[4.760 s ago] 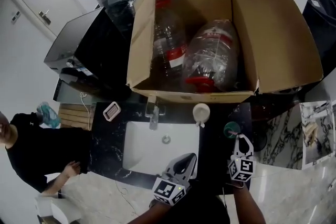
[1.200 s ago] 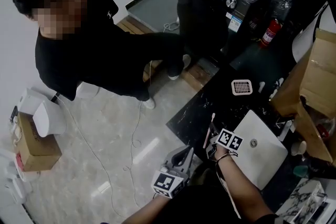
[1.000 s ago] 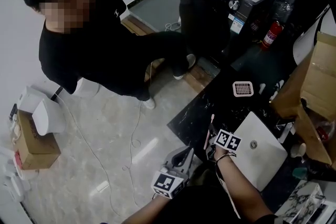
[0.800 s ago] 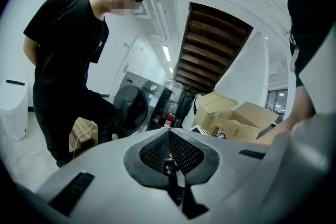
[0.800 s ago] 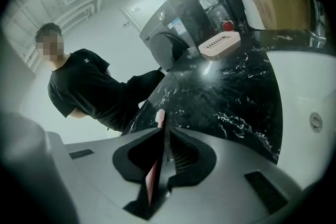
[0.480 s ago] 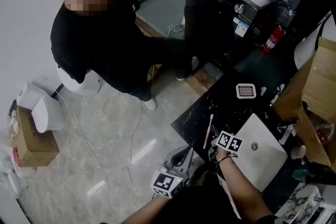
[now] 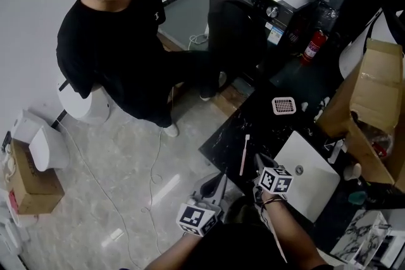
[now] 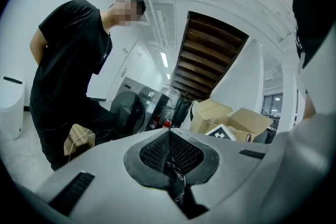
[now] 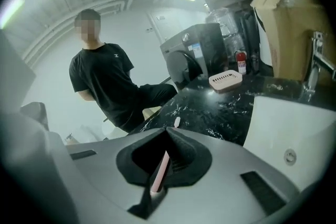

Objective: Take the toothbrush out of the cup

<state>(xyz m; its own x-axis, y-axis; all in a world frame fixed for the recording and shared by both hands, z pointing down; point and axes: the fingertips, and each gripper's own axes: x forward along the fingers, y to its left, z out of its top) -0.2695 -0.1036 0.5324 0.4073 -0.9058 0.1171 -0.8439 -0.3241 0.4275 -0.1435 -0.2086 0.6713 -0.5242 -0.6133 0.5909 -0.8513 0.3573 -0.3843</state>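
Closest in, the left gripper [image 8: 169,136] hangs off the bench's edge over the floor, its dark ribbed fingers [image 8: 152,152] pressed together on nothing. Just to its right, the right gripper [image 9: 167,132] has its fingers [image 9: 189,155] pinching the pink toothbrush [image 9: 159,170] low on the handle. The rest of the brush runs out past the fingertips, and its pale head ends over the black marbled bench [image 7: 231,136]. Whether the head touches the stone cannot be told. The brush lies alongside the left edge of the white sink [image 7: 316,174], clear of the basin. At the sink's far right corner, well apart from the brush, sits a small teal thing that is probably the cup [image 7: 356,197], though it is too small to be sure. Farther along the bench rests a pale slatted soap dish [image 7: 284,105], with an open cardboard box [image 7: 370,92] to its right. Beyond the bench end stand a red fire extinguisher [image 7: 309,47] and a black washing machine [image 7: 253,3]. A person in black [image 7: 120,47] stands on the light floor beside the machine.
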